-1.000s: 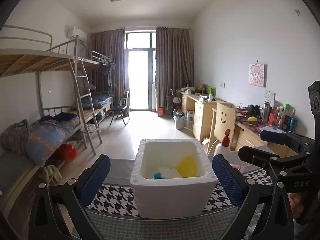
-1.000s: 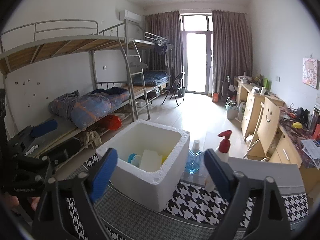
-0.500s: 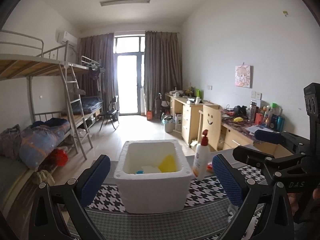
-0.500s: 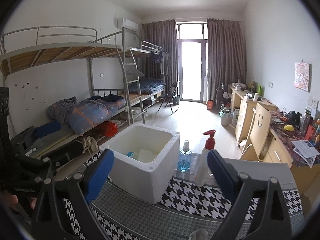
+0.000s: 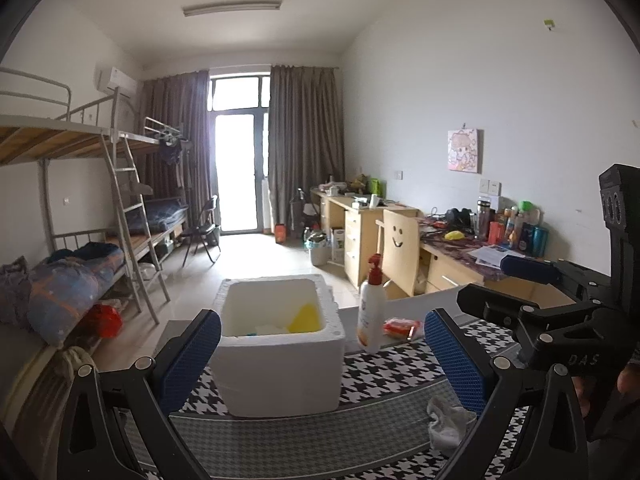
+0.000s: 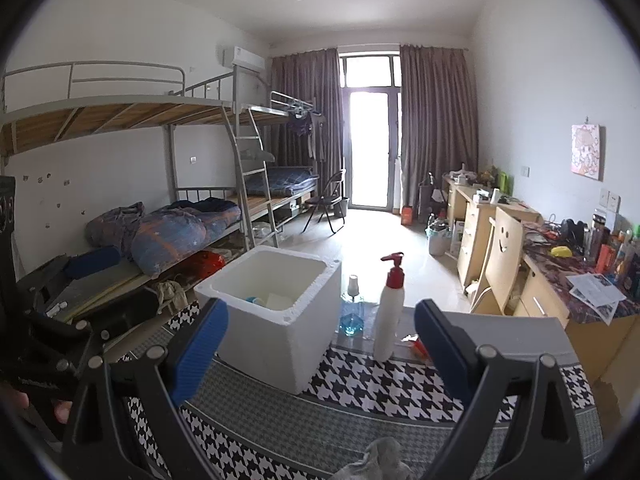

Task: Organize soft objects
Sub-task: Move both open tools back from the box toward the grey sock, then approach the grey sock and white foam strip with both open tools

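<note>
A white foam box stands on the houndstooth cloth; it also shows in the right wrist view. Inside lie a yellow sponge, a white piece and a bit of blue. A crumpled whitish-grey rag lies on the cloth at the near right, just inside my left gripper's right finger; it shows at the bottom of the right wrist view. My left gripper is open and empty, short of the box. My right gripper is open and empty, to the box's right.
A white pump bottle with a red top stands right of the box. A blue spray bottle stands behind it. A red packet lies on the table. Bunk beds stand on the left, desks on the right.
Both grippers have pulled back and up from the box, which now looks smaller and farther. The pump bottle, red packet and the rag have come into view.
</note>
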The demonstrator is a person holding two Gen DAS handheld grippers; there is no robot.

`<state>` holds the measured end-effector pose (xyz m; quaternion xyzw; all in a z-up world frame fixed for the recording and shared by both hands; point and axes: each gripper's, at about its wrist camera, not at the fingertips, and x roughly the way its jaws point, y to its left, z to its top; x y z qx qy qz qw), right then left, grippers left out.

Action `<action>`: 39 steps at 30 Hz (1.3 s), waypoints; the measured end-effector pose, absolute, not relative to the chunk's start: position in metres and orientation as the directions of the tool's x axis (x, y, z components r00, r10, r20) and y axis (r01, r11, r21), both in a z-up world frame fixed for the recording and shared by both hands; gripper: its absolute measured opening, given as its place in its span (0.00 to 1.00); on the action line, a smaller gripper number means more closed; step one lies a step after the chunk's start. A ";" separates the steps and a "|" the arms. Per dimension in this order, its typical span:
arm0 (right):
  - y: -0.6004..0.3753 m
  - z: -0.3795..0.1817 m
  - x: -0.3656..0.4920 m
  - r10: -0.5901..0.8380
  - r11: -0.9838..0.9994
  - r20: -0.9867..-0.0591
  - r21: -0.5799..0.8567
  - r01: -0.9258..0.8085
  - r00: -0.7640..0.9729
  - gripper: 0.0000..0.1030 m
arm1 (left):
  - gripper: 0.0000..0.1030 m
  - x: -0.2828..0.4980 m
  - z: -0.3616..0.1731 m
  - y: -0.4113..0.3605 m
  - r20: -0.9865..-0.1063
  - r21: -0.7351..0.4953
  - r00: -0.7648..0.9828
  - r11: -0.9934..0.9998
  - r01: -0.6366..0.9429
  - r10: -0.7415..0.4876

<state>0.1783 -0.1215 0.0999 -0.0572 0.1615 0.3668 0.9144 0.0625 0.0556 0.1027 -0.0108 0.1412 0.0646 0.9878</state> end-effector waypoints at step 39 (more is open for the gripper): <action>-0.182 0.063 0.157 0.560 0.809 -0.345 0.034 -0.586 0.753 0.93 | 0.99 0.067 0.056 0.023 -0.321 -0.060 0.947 0.998 -0.029 0.009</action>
